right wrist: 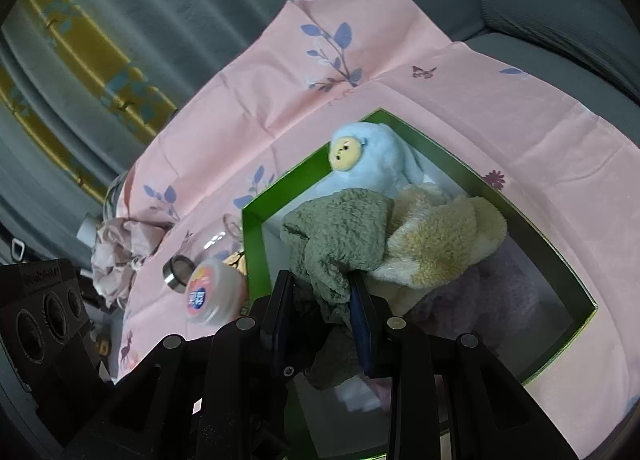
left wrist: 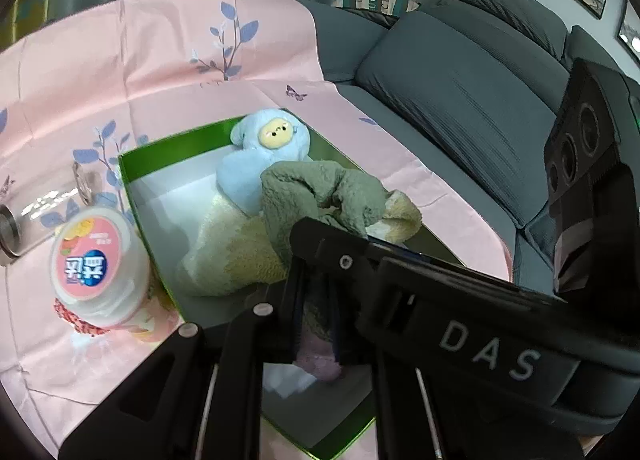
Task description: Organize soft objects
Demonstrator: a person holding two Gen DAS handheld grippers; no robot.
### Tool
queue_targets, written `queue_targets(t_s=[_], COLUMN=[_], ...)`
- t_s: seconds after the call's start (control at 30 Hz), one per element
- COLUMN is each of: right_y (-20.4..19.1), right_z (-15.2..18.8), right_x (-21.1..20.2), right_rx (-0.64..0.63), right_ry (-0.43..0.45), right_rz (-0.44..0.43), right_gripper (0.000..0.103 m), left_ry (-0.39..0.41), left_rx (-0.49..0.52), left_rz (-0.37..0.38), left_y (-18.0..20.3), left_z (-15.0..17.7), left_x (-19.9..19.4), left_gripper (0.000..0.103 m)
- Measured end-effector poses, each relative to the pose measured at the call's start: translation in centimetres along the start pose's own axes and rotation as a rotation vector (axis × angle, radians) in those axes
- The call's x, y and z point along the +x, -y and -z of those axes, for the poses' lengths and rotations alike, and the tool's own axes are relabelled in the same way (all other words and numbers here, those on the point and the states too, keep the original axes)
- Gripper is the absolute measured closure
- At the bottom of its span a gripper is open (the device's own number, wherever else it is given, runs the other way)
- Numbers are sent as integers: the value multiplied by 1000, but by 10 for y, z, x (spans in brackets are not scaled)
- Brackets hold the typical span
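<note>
Both tools hang over the green box, each clamped on an end of the green fleece cloth. The right tool grips one end, the left tool the other. The cloth stretches between them, draped over the yellow plush beside the blue doll.

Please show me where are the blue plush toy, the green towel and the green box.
blue toy (right wrist: 376, 156), right wrist view, its body.
green towel (right wrist: 340, 232), right wrist view, its folded middle.
box (left wrist: 176, 144), left wrist view, its far wall.

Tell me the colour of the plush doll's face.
Pale yellow, on the light blue plush doll; clearest in the left wrist view.
</note>
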State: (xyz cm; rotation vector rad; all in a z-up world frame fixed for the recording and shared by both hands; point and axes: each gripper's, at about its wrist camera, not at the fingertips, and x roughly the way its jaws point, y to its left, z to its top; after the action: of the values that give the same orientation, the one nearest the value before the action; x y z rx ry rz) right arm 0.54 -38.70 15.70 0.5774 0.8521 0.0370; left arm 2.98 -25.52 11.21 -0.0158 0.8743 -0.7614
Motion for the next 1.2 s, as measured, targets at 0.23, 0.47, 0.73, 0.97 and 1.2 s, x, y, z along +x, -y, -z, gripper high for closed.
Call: queue_targets(t_s=[0.23,0.47,0.73,0.97,1.2], right_y=[6,-1,-30,-91,-162], right_z=[1,-1,1,25,87], right_x=[0,-8,-32,-43,5], right_rx=[30,14,-89,-254,-514], right_ry=[10,49,197,259,69], right_rz=[22,81,126,57,-60], right_gripper=[72,56,23,20,20], left_ry=[-2,27,120,215,166], left_rx=[-10,-8,-61,-223,-391], left_rz=[-1,-17,-66,-218,-555], left_y=[1,0,-29,-104,-204], left_z=[0,4,29,60,112], left_x=[1,-21,-91,-159,-154], left_gripper=[92,63,23,11,11])
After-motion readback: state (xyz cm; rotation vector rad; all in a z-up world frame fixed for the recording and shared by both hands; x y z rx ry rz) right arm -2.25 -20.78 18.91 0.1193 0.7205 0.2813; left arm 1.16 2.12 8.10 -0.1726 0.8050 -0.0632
